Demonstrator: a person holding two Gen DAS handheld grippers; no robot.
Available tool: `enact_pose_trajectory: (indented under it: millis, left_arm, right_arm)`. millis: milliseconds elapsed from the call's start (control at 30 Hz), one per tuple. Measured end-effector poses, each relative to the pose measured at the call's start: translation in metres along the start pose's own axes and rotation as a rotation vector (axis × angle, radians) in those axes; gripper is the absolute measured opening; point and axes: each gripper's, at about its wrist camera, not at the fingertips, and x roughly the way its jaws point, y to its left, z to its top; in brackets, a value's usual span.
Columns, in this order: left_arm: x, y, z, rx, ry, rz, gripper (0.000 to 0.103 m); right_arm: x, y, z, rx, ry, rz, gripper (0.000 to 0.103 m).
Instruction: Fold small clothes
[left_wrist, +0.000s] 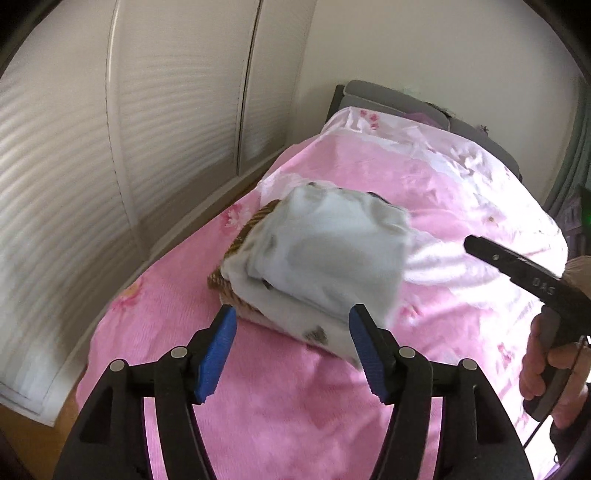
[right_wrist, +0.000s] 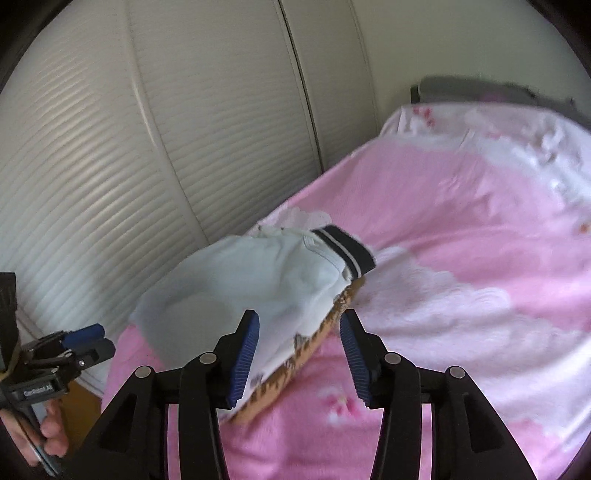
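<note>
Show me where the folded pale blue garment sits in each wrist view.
Left wrist: pale blue garment at centre, atop the stack, beyond the open blue pads.
Right wrist: it lies centre-left, navy striped waistband towards the right.
Shared landmark: brown patterned garment underneath.

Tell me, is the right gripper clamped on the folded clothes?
No. The right gripper stands open, its blue pads apart and clear of the folded clothes on the pink bedspread.

Folded pale-blue garment (left_wrist: 332, 243) atop small folded stack (right_wrist: 291, 365), on pink bed (left_wrist: 295, 413)
</note>
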Motion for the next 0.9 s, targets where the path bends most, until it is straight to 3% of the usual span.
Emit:
enact_pose_trajectory:
  millis: [133,300,433,567,700,900]
  left_arm:
    - [-0.051,-0.037,-0.023,0.039,-0.056,0.003,0.072]
    - [-0.113,-0.095,-0.061,0.093,-0.111,-0.014,0.083]
    - [-0.153,-0.141,-0.093,0.144,-0.144,-0.015,0.088]
    - [-0.185,-0.188,-0.122,0.184,-0.159,-0.01,0.089]
    - [-0.211,-0.227,-0.144,0.192,-0.181,-0.038,0.097]
    - [-0.246,-0.294,-0.176,0.252,-0.213,-0.099,0.099]
  right_arm:
    - [-0.06,0.011,-0.017,-0.045,-0.074,-0.039,0.063]
    - [-0.152,0.023,-0.059,-0.102,-0.108,-0.098,0.065]
    - [-0.215,0.019,-0.095,-0.071,-0.127,-0.161,0.075]
    - [-0.283,0.0,-0.133,0.0,-0.159,-0.227,0.083]
    - [-0.346,-0.024,-0.166,0.056,-0.174,-0.322,0.084]
    - [-0.439,-0.058,-0.213,0.128,-0.198,-0.475,0.086]
